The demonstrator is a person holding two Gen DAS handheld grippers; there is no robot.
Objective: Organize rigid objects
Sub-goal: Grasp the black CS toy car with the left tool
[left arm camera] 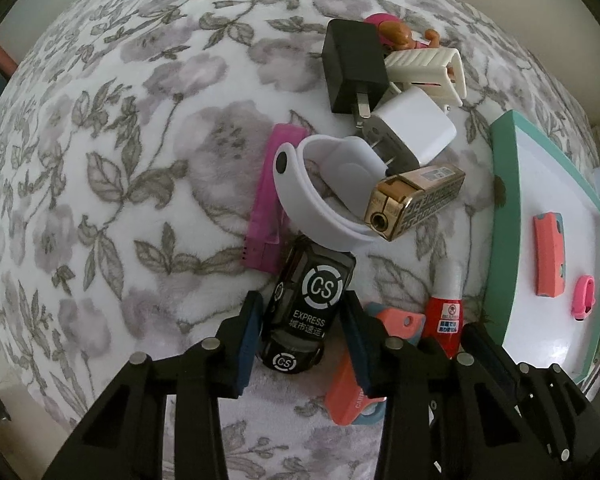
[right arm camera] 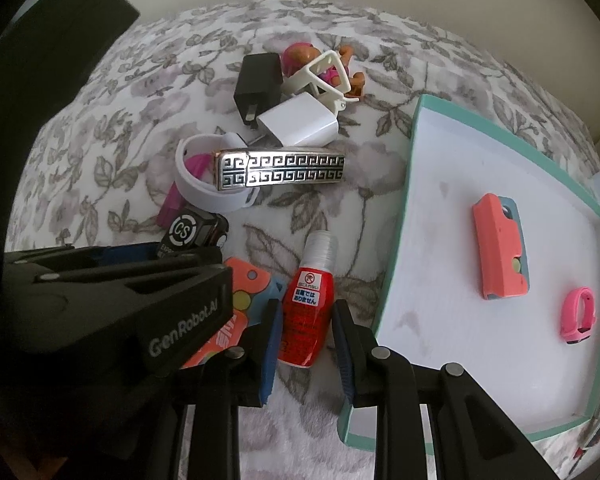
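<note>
i'm seeing the sorting as barely begun: only a coral case [right arm camera: 500, 254] and a pink ring [right arm camera: 579, 316] are lying in the teal-rimmed tray [right arm camera: 396, 216], while the rest are crowding the plush floral blanket [left arm camera: 140, 160]. my left gripper [left arm camera: 300, 336] jaws are pinching the glossy black toy van [left arm camera: 306, 304]; my right gripper [right arm camera: 306, 344] jaws are squeezing the red glue bottle [right arm camera: 306, 312]. the ridged gold lighter [left arm camera: 414, 204], the smooth white band [left arm camera: 320, 188] and the boxy chargers [left arm camera: 380, 92] are waiting.

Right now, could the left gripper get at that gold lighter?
Probably not straight away: the left gripper straddles the black toy car, and the white wristband curls against the gold lighter. The lighter's top looks uncovered, though.
</note>
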